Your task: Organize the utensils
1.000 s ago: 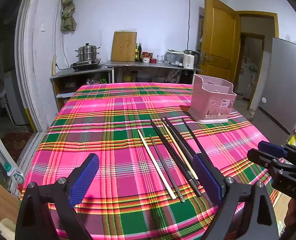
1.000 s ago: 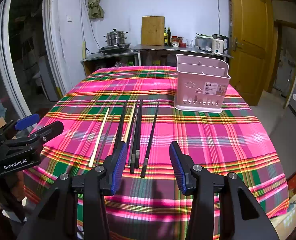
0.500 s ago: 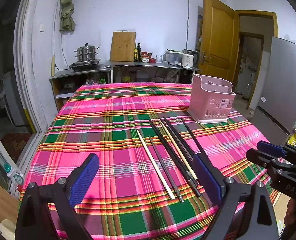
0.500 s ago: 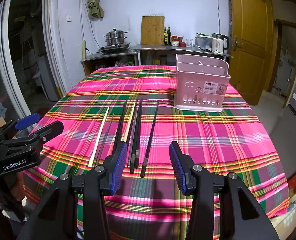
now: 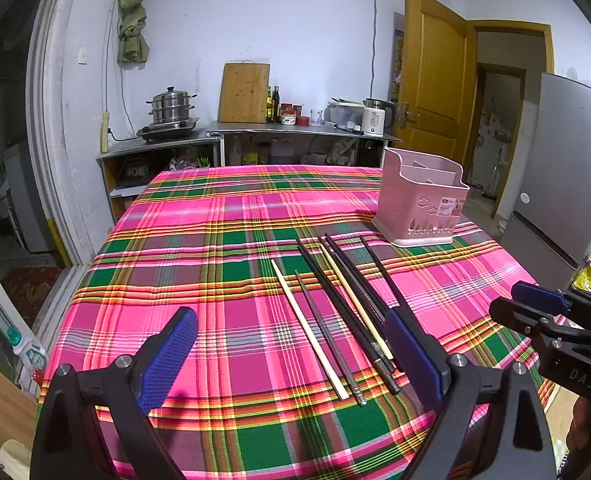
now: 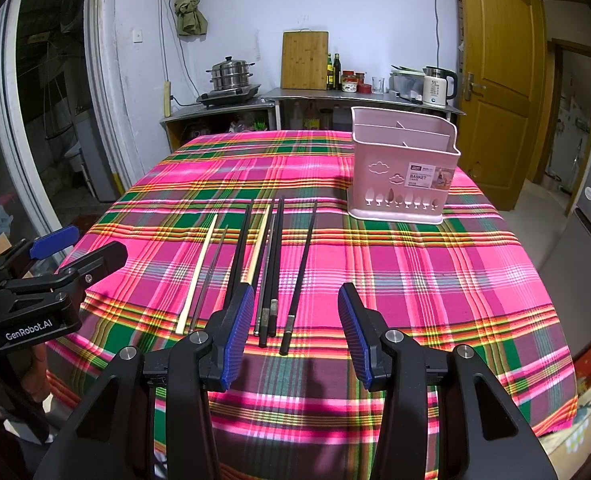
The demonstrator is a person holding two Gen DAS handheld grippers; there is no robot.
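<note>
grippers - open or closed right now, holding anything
left gripper: open, holding nothing.
right gripper: open, holding nothing.

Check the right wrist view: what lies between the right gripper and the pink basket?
Only bare plaid tablecloth separates the open right gripper from the pink basket; the lone black chopstick runs just left of that stretch.

White walls [image 5: 295,20] all round, bit scuffed. Steel counter [image 5: 303,128] at the back with a stacked steamer pot [image 5: 171,106], a wooden cutting board [image 5: 244,93] leaning on the wall, some bottles [image 6: 333,71] and a white kettle [image 6: 435,87]. Yellow wooden door [image 5: 435,80] standing open on the right, grey fridge [image 5: 563,184] beside it. Green cloth [image 6: 187,0] hanging high up. Loud pink-and-green plaid tablecloth [image 5: 199,240].
</note>
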